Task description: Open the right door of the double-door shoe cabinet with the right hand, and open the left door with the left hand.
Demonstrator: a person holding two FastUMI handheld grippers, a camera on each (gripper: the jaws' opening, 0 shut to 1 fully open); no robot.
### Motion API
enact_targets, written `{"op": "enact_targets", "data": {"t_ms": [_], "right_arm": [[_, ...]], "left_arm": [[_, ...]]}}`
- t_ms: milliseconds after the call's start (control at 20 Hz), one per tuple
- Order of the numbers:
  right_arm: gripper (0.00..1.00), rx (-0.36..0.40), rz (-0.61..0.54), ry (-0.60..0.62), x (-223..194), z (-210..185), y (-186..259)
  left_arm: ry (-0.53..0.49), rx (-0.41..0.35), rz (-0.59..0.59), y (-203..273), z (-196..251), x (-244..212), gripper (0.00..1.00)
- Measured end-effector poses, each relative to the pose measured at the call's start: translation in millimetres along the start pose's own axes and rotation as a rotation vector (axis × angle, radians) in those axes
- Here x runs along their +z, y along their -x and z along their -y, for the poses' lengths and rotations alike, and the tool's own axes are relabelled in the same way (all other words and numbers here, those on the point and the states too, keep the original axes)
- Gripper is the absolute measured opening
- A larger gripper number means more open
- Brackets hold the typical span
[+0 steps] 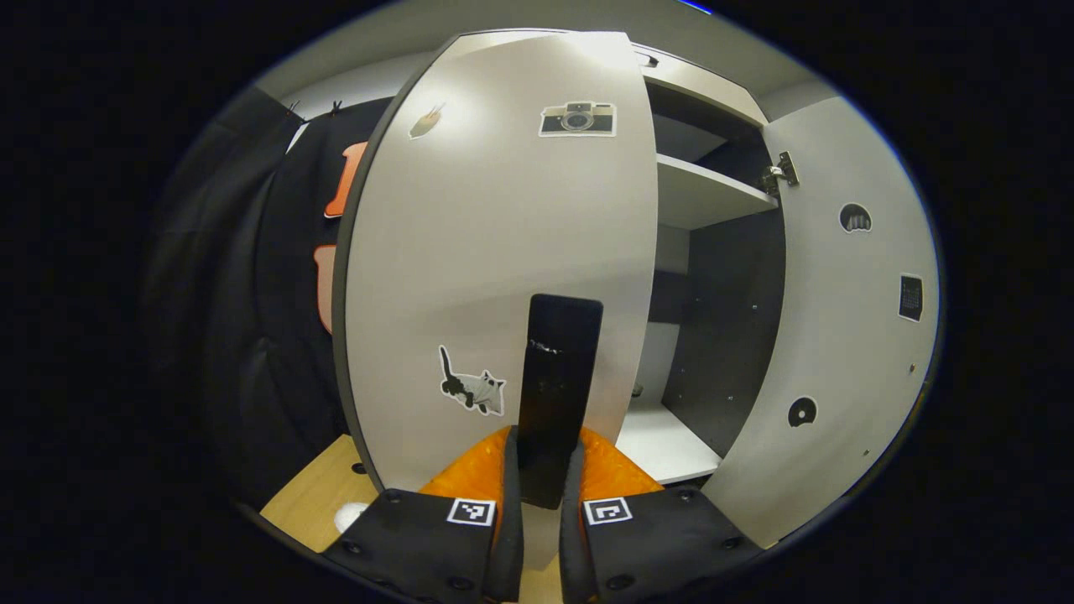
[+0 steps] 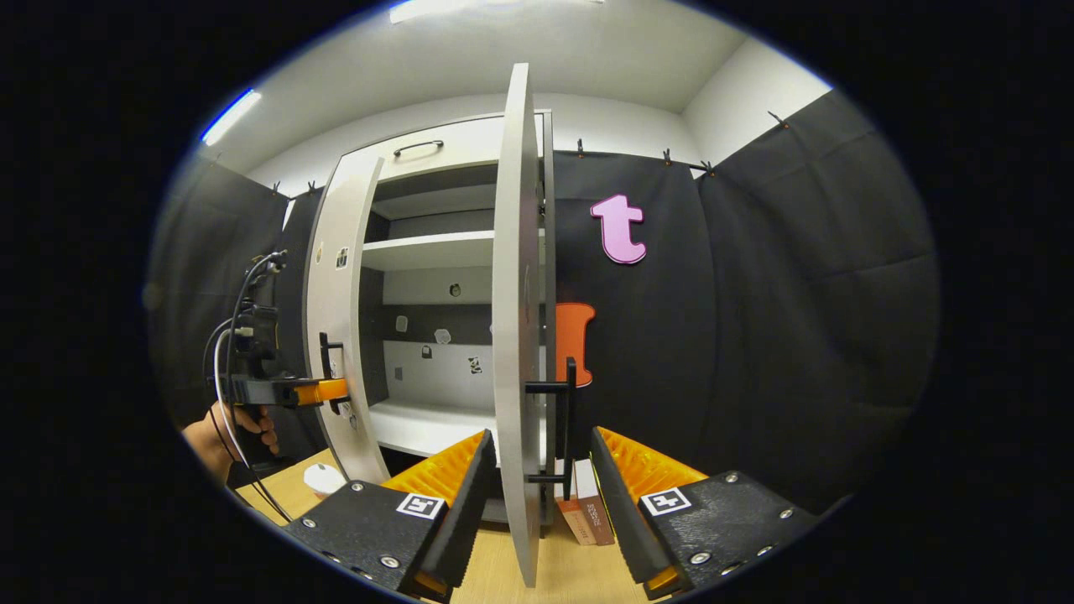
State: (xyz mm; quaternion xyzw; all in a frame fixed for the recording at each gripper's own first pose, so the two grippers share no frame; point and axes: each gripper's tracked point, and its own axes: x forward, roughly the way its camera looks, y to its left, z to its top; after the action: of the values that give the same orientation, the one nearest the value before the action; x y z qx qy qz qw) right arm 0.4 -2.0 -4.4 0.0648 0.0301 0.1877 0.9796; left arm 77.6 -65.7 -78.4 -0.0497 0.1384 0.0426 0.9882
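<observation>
Both doors of the shoe cabinet (image 2: 436, 277) are standing open. In the left gripper view, the left door (image 1: 495, 252) is filling the centre of the frame, its outer face carrying a camera sticker (image 1: 577, 119) near the top and a cat sticker (image 1: 472, 387) lower down. The left gripper (image 1: 543, 495) is sitting at the bottom centre, its two fingers pressing narrowly on either side of the dark left door handle (image 1: 558, 377), which is rising upright between them. To the right of that door the cabinet interior is showing, with a pale shelf (image 1: 709, 197) at upper right and the inner face of the right door (image 1: 847, 319) swinging out along the right side of the frame.

In the right gripper view, the right door (image 2: 513, 319) is appearing edge-on down the middle of the frame, with its dark handle (image 2: 564, 419) sticking out to the right. The right gripper (image 2: 537, 486) is sitting at the bottom with its fingers spread wide; the door edge and handle are lying between them, and neither finger is touching them. At centre left of this frame the other gripper (image 2: 323, 390), held in a person's hand (image 2: 226, 432), is sitting at the left door's handle. A few books (image 2: 583, 507) are standing on the wooden floor (image 2: 579, 570) just beside the door's lower edge.
</observation>
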Motion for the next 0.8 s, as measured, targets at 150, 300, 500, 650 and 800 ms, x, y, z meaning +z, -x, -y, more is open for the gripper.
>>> {"op": "enact_targets", "data": {"t_ms": [150, 300, 500, 650, 800], "right_arm": [[0.7, 0.043, 0.014, 0.015, 1.7, -14.1, -0.3], [0.7, 0.079, 0.03, 0.033, 5.3, -32.3, -5.7], [0.73, 0.054, 0.049, 0.077, 9.9, -35.1, -15.3], [0.74, 0.044, 0.095, 0.073, 23.6, -34.4, -15.6], [0.74, 0.043, 0.143, 0.082, 36.0, -34.9, -13.5]], "left_arm": [[-0.011, 0.015, -0.008, 4.5, -4.8, -0.8, 0.24], [0.002, 0.02, -0.014, 8.1, -9.0, -0.9, 0.24], [0.027, 0.032, -0.015, 16.2, -16.3, -0.1, 0.23], [0.017, 0.052, -0.02, 23.1, -22.5, -0.3, 0.24], [0.022, 0.081, -0.027, 29.2, -29.4, 0.1, 0.22]]}}
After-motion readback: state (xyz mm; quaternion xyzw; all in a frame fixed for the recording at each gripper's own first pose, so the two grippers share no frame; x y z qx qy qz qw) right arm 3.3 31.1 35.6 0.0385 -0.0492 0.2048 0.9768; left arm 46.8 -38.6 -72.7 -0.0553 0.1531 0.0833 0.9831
